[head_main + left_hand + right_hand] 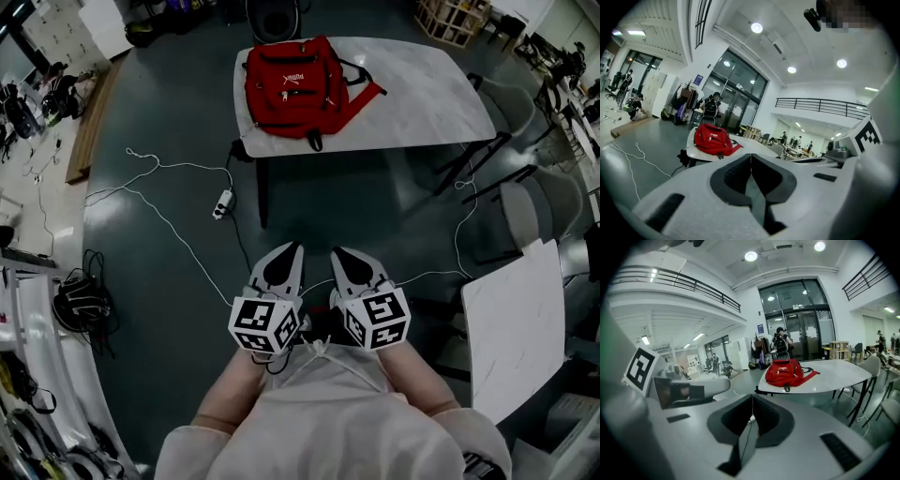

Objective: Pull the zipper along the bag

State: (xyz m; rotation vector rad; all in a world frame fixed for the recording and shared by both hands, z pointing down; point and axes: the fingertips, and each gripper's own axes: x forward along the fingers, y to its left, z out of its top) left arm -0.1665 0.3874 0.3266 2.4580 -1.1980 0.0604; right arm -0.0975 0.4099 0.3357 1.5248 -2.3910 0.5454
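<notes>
A red backpack (292,86) lies on a white table (422,94) well ahead of me, its front pockets and white zipper pulls facing up. The same backpack (711,138) shows small in the left gripper view, and the backpack (786,371) sits on the table's near end in the right gripper view. My left gripper (285,255) and right gripper (343,256) are held close to my body, side by side, far from the bag. Both are shut with nothing between the jaws. Each carries its marker cube.
A white power strip (222,203) and thin white cables (159,202) lie on the dark floor between me and the table. A second white table (514,323) stands at my right, with grey chairs (544,202) beyond it. Shelves and gear line the left wall.
</notes>
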